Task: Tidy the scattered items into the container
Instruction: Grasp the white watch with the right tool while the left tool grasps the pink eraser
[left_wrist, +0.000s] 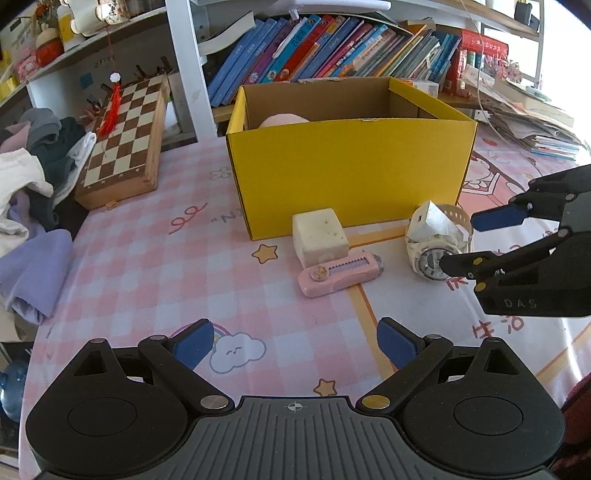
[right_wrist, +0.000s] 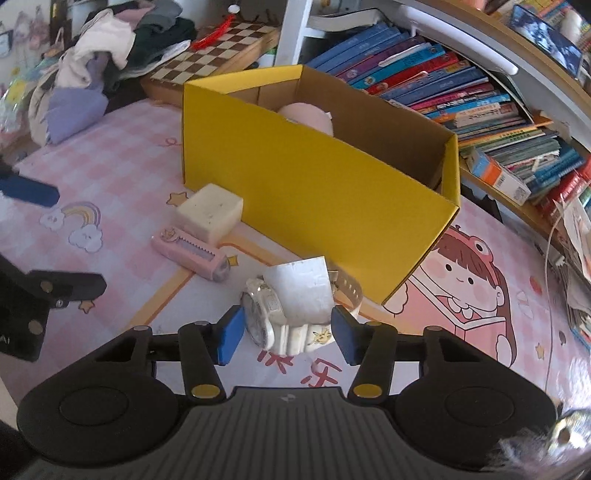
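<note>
A yellow cardboard box (left_wrist: 347, 173) (right_wrist: 314, 184) stands open on the pink tablecloth, with a pink rounded thing (left_wrist: 282, 120) (right_wrist: 308, 112) inside. In front of it lie a cream block (left_wrist: 319, 236) (right_wrist: 210, 212), a pink utility knife (left_wrist: 340, 273) (right_wrist: 190, 253) and a white wristwatch (left_wrist: 436, 243) (right_wrist: 291, 314) wrapped round a white card. My right gripper (right_wrist: 288, 334) (left_wrist: 456, 242) is open, its blue pads on either side of the watch without closing on it. My left gripper (left_wrist: 295, 343) stands open over bare cloth, nearer than the knife.
A folded chessboard (left_wrist: 125, 144) (right_wrist: 218, 51) and a heap of clothes (left_wrist: 33, 177) (right_wrist: 110, 40) lie at the left. Shelves of books (left_wrist: 332, 51) (right_wrist: 461, 92) run behind the box. Stacked papers (left_wrist: 528, 118) sit at the right.
</note>
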